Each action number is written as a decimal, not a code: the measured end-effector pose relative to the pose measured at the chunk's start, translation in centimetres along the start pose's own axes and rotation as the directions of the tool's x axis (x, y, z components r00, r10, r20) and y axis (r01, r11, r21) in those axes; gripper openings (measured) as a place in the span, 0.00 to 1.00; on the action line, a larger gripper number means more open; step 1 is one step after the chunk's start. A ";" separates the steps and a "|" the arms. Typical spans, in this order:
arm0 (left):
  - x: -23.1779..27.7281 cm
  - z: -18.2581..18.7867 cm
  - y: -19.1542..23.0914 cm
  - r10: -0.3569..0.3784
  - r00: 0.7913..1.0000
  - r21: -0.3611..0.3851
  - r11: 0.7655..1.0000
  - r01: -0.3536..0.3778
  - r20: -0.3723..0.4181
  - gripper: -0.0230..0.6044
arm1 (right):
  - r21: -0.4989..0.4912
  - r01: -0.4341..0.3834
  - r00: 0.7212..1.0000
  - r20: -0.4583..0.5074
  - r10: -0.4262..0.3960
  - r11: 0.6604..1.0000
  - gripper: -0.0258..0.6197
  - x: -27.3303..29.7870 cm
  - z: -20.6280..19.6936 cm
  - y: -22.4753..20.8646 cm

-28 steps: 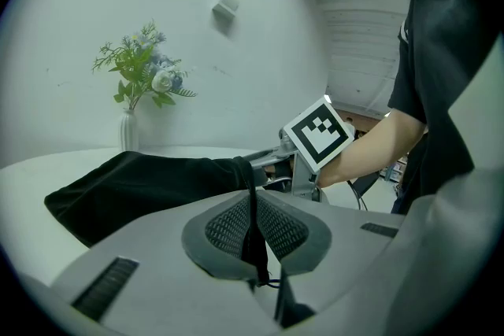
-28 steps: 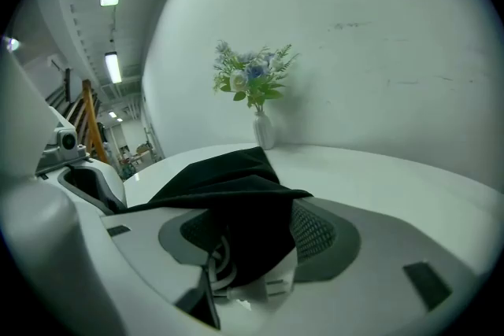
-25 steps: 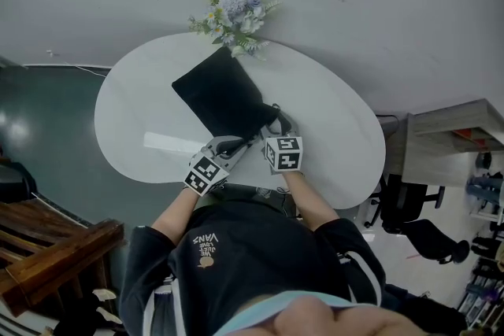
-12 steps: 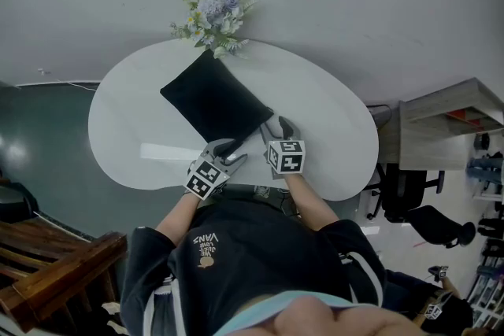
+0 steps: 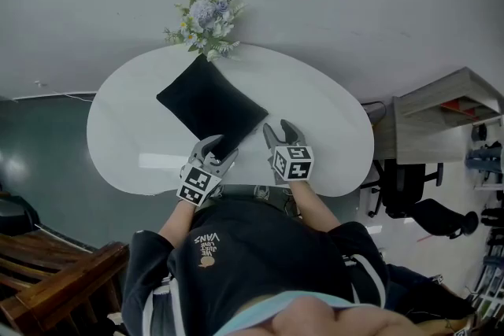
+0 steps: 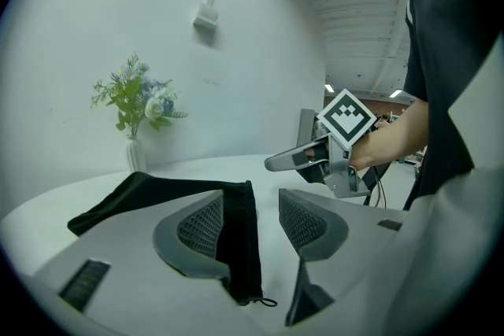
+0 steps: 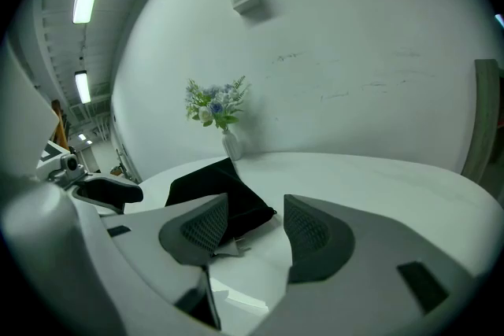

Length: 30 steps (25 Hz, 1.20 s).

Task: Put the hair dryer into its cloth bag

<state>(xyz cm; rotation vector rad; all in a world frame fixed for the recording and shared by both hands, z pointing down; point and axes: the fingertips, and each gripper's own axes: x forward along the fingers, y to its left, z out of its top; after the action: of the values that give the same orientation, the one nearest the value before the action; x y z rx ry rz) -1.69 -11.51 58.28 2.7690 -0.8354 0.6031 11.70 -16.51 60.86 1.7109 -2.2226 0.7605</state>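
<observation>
The black cloth bag [image 5: 209, 102] lies flat on the white oval table [image 5: 315, 114], its mouth toward me. No hair dryer shows; only a small pale piece [image 7: 228, 247] pokes out at the mouth. My left gripper [image 5: 219, 147] hovers at the mouth and its jaws have just been opening. In the left gripper view the bag's hem and drawstring [image 6: 240, 248] run beneath the gap of the left gripper [image 6: 250, 220], and no pad presses on them. My right gripper [image 5: 278, 130] is open to the bag's right. In the right gripper view the bag [image 7: 220, 193] lies beyond the empty right gripper [image 7: 256, 228].
A vase of flowers [image 5: 203, 16] stands at the table's far edge behind the bag. A wooden cabinet [image 5: 449, 114] and a dark chair [image 5: 425, 208] stand right of the table. A wooden bench [image 5: 47, 271] sits at lower left.
The left gripper's jaws have gone from shut at the bag's mouth to open. Both grippers have drawn back toward me, the right one away from the bag's corner.
</observation>
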 end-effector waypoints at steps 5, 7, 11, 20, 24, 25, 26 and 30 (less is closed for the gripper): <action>-1.3 2.1 1.3 0.057 0.995 0.009 0.998 -0.058 0.078 0.38 | 0.012 -0.018 0.997 0.075 0.017 1.000 0.39 -3.0 2.5 1.1; -1.8 2.8 1.6 0.070 0.992 0.009 0.997 -0.071 0.107 0.38 | 0.009 -0.026 0.994 0.109 0.025 1.000 0.39 -4.2 3.5 1.7; -3.0 4.3 1.7 0.083 0.983 0.028 0.996 -0.089 0.162 0.28 | -0.013 -0.027 0.987 0.157 0.028 1.000 0.38 -6.6 4.7 2.9; -5.2 5.9 2.4 0.090 0.970 0.037 0.994 -0.100 0.225 0.11 | -0.006 -0.011 0.982 0.191 0.012 1.000 0.16 -10.1 4.4 4.8; -5.8 5.7 2.2 0.067 0.970 0.028 0.997 -0.075 0.233 0.08 | -0.001 -0.007 0.983 0.186 0.007 1.000 0.13 -11.0 3.8 5.3; -5.9 5.7 2.2 0.063 0.970 0.027 0.997 -0.071 0.234 0.08 | 0.007 -0.007 0.983 0.183 0.006 1.000 0.13 -11.2 3.6 5.4; -6.1 5.7 2.1 0.060 0.970 0.027 0.997 -0.068 0.236 0.07 | 0.015 -0.008 0.984 0.180 0.005 1.000 0.13 -11.4 3.3 5.4; -6.5 5.5 1.9 0.050 0.969 0.026 0.998 -0.058 0.244 0.07 | 0.033 -0.003 0.985 0.175 -0.003 0.999 0.12 -11.8 2.5 5.7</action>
<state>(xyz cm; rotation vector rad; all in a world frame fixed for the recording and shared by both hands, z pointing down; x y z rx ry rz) -5.91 -11.48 50.59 2.8981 -0.9592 0.2899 10.00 -7.02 51.55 1.8591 -2.3354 0.6750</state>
